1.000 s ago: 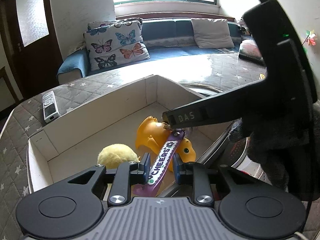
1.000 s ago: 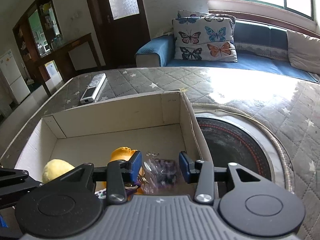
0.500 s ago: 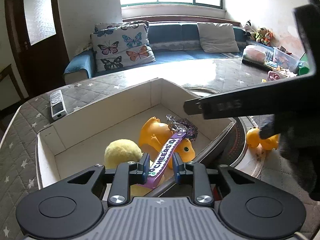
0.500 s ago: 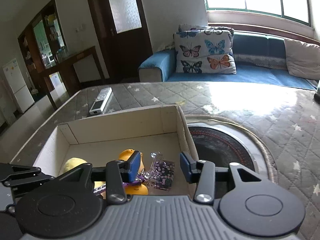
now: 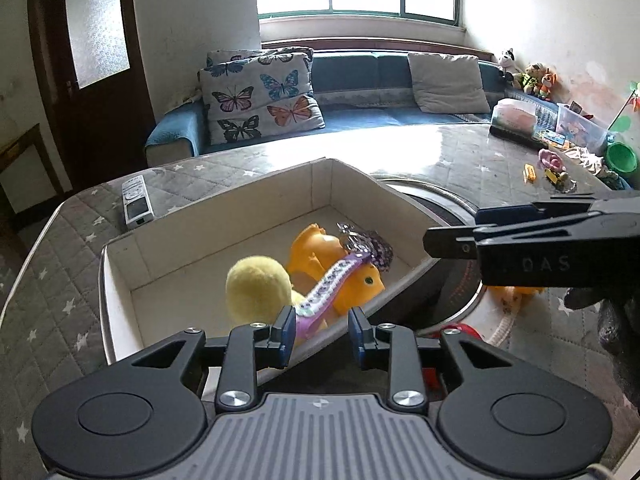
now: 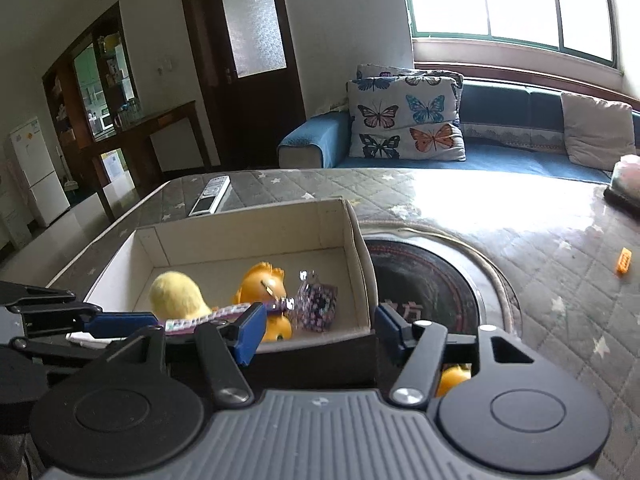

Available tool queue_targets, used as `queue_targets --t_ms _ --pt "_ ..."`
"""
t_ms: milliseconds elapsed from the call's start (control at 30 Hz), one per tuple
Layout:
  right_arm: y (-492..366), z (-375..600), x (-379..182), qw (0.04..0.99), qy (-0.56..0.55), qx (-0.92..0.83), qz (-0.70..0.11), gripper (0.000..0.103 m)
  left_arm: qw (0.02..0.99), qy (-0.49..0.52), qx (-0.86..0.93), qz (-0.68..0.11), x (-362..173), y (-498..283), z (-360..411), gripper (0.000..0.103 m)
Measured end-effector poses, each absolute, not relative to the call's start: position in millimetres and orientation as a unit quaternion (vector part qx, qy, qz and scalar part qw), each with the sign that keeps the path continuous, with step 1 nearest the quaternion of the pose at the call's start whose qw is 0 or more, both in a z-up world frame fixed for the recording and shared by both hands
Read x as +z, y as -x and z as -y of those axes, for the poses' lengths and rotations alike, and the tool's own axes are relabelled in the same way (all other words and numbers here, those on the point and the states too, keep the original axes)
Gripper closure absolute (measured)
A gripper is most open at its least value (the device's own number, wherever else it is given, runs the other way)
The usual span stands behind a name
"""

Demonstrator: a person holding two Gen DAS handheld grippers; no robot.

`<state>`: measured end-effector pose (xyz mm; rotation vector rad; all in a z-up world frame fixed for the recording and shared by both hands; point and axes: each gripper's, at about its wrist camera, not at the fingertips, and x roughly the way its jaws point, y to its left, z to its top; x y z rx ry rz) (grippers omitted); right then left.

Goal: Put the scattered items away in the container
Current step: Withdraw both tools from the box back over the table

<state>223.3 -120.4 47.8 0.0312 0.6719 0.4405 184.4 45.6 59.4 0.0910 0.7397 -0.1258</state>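
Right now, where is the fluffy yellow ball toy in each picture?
Left wrist view: the fluffy yellow ball toy sits low and centre-left, inside the white cardboard box, just above the left tool's fingers.
Right wrist view: the same ball is left of centre, in the box's near left part.
Shared landmark: the orange plastic duck lies right beside it in both views.

I see the cardboard box (image 6: 256, 224) open from above, its far half bare; near the front, the yellow plush ball (image 6: 176, 294), orange toy (image 6: 264, 280) and purple strap (image 5: 328, 280) crowd it. Right, the round hotplate (image 6: 432, 280) lies clear.
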Motion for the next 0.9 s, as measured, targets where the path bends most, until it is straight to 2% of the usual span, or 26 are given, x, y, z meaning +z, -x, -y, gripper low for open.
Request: queue_targets --t_ms 133,200,400,900 --pt "-211 127 43 0.919 -0.018 0.214 -0.331 0.036 0.929 -0.037 -0.063 -0.363 57 -174 -43 0.072" --pt "-204 130 40 0.919 -0.017 0.212 -0.333 0.029 0.929 -0.034 -0.064 -0.363 57 -169 -41 0.072" --pt "-184 137 29 0.919 -0.012 0.205 -0.337 0.025 0.926 -0.026 -0.072 -0.37 51 -157 -34 0.072" --pt "-153 154 -10 0.913 -0.007 0.175 -0.367 0.021 0.908 -0.01 -0.09 -0.409 19 -151 -14 0.072"
